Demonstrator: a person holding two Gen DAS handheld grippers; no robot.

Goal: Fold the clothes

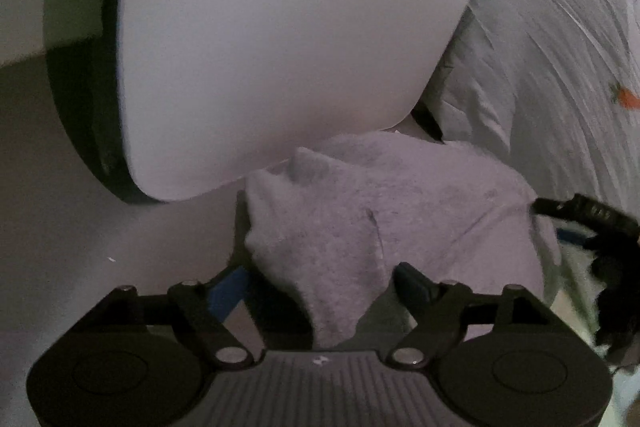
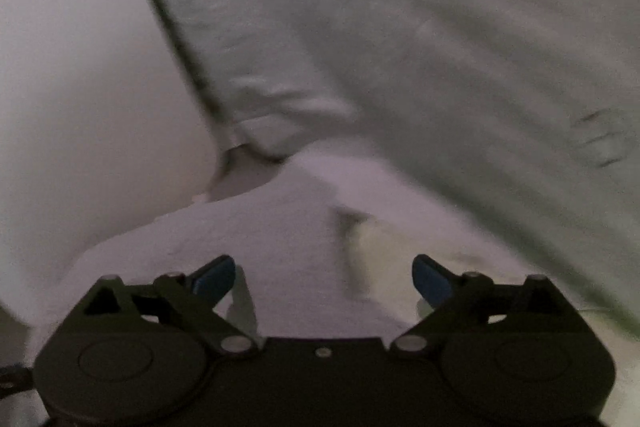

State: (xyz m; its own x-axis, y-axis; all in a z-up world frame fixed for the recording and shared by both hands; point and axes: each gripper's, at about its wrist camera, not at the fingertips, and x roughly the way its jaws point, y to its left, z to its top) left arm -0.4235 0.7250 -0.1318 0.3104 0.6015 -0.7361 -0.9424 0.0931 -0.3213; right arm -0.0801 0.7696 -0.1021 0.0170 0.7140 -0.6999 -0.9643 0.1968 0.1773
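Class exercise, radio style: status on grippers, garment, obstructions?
Left gripper open, lilac fleece garment between fingers. Right gripper open above it. White bedding crowding behind.

Left gripper (image 1: 320, 279) in its own view: left fingertip half buried behind the lilac fleece garment (image 1: 384, 211), only a strip of blue pad showing; body cut off by the bottom edge. Garment's near end hidden beneath the gripper body, its far edge tucked under the white cushion (image 1: 280, 47), its right side lost behind the right gripper (image 1: 592, 227), itself cut by the frame edge and too dark to read. White bedding (image 1: 560, 67) running out of frame, orange mark (image 1: 626, 99) on it too small to identify. Right wrist view smeared throughout: pale patch (image 2: 380, 259) on the fleece indistinct, dark marks (image 2: 596, 139) on the bedding unreadable
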